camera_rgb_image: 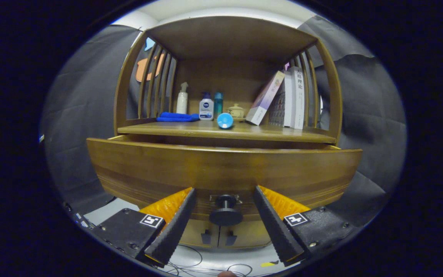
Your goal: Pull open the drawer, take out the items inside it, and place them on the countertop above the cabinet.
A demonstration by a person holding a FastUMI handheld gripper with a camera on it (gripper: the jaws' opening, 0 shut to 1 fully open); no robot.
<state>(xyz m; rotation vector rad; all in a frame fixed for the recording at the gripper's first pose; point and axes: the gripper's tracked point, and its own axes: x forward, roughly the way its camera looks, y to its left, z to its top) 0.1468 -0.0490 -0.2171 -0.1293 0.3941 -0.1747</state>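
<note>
Your tongs (pixel 225 192) stand wide apart, holding nothing, with the round dark knob (pixel 225 214) of the wooden drawer (pixel 225 173) sitting between the two fingers and touching neither. The drawer's curved brown front fills the space just ahead of the tongs and appears pulled partway out from the wooden cabinet; its inside is hidden behind the front panel, so you cannot tell what items wait there. Beyond the tongs and above the drawer lies the wooden table (pixel 221 130) surface of the cabinet, already carrying a folded blue cloth (pixel 177 117), a white spray bottle (pixel 182 99), a white bottle with a blue cap (pixel 206 107), a teal bottle (pixel 218 104), a blue cylinder lying on its side (pixel 225 120), a small cream lidded pot (pixel 236 111) and several leaning books (pixel 283 102). The likely risks: if the drawer is not out far enough, your fingers may strike its top edge as you reach in. Lifting items blind could mean a poor grip and a drop. Setting things down on that crowded surface could roll the blue cylinder off the front lip or topple the leaning books.
</note>
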